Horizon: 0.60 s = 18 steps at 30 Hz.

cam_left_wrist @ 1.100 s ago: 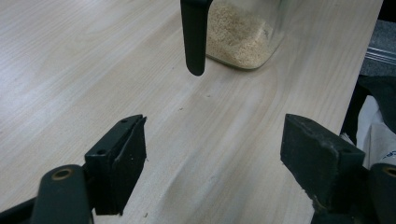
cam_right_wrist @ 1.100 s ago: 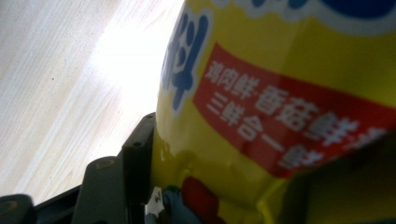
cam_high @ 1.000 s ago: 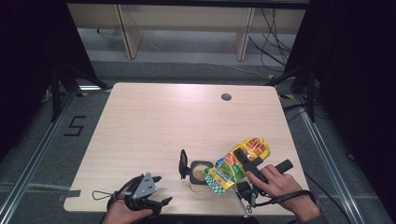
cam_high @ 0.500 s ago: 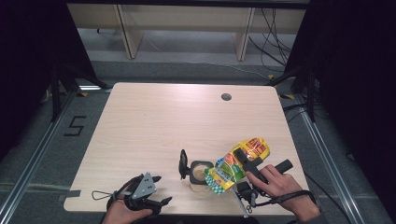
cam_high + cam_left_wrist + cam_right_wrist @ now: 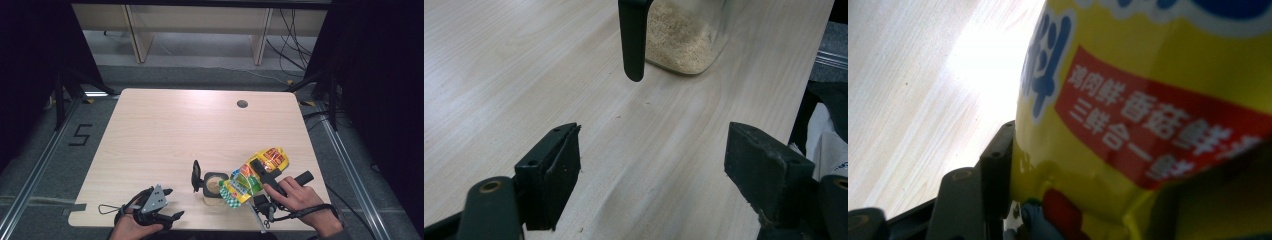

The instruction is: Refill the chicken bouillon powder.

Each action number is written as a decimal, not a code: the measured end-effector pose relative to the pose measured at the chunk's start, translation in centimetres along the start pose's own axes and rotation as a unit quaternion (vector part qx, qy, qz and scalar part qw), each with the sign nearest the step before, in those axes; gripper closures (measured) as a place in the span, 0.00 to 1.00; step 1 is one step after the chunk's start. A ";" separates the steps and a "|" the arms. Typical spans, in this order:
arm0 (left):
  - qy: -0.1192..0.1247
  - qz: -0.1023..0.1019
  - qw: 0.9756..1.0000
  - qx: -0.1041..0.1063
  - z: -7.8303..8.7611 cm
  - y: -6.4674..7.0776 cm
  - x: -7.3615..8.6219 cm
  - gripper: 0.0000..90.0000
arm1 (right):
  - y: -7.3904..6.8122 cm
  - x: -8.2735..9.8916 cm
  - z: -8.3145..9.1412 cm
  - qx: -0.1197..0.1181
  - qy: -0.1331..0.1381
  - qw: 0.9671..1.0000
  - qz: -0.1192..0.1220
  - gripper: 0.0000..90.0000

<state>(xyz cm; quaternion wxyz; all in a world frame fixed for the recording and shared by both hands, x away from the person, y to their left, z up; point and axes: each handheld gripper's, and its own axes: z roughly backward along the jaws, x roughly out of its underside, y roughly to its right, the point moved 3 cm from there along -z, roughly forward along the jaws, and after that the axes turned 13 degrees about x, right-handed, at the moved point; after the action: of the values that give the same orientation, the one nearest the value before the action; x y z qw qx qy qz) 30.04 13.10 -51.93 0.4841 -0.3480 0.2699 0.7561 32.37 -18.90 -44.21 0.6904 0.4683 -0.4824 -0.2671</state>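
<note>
Your right gripper [image 5: 256, 172] is clamped on the bag [image 5: 254, 174], tilted with its mouth over the jar [image 5: 214, 185] near the table's [image 5: 200, 125] front edge. The jar already holds pale granules, lid [image 5: 196, 176] flipped open at its left. Whether anything is flowing is too small to tell; probably the pour is midway. Your left gripper [image 5: 167, 204] rests aside, jaws apart and empty.

Yellow, red-labelled packet [image 5: 252, 175]; clear jar [image 5: 214, 187], beige grains.
</note>
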 end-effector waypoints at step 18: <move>0.006 0.005 1.000 0.002 0.0 0.0 -0.1 0.25 | 0.0 0.0 0.0 0.001 0.001 1.000 0.002 0.45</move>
<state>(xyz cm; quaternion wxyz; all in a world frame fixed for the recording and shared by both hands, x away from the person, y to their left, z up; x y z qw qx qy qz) 30.04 13.07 -51.88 0.4797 -0.3501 0.2760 0.7557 32.33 -18.88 -44.18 0.6911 0.4683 -0.4825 -0.2649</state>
